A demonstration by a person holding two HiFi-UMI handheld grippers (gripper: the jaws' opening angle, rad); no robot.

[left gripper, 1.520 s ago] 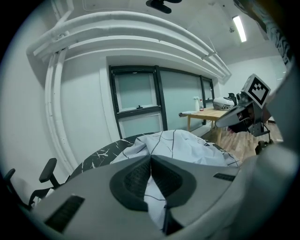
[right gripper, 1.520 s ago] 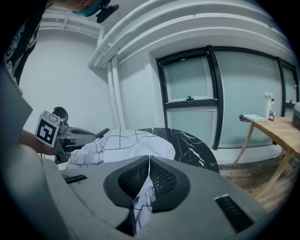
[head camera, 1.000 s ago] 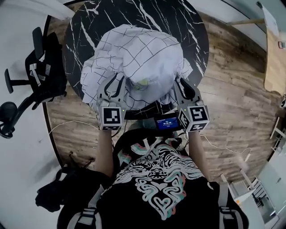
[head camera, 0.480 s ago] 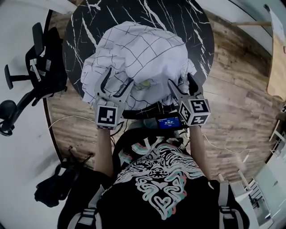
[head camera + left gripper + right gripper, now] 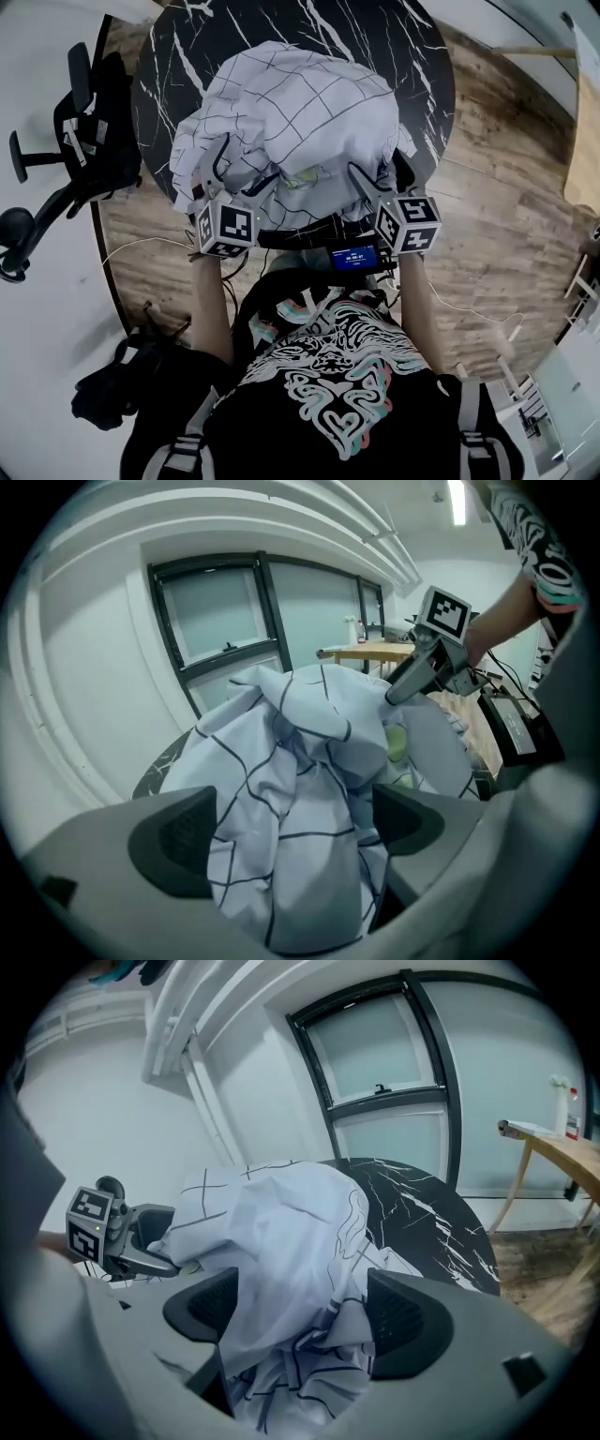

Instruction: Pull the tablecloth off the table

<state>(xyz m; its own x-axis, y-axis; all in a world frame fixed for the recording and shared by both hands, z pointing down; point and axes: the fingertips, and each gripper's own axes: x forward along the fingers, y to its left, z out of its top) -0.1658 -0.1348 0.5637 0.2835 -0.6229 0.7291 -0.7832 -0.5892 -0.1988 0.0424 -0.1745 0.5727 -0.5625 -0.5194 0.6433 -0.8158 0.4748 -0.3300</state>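
Note:
The white tablecloth [image 5: 300,103] with black grid lines lies bunched in a heap on the near half of the round black marble table [image 5: 375,37]. My left gripper [image 5: 242,164] is at the heap's near left edge and my right gripper [image 5: 378,169] at its near right edge. In the left gripper view the jaws of the left gripper [image 5: 292,827] are opening, and loose folds of cloth [image 5: 281,789] lie between the wide-apart pads. The right gripper [image 5: 305,1316] is opening too, with cloth [image 5: 291,1241] hanging slack between its pads. Neither pair of pads presses on the cloth.
Something pale green [image 5: 300,173] peeks from under the cloth's near edge. A black office chair [image 5: 84,122] stands left of the table. A small black device with a lit screen [image 5: 352,255] sits at the person's chest. A wooden table [image 5: 581,122] stands at the far right.
Both grippers' jaws have spread from nearly shut to wide and let go of the cloth. The left gripper has tilted up toward the heap. The cloth has settled on the table.

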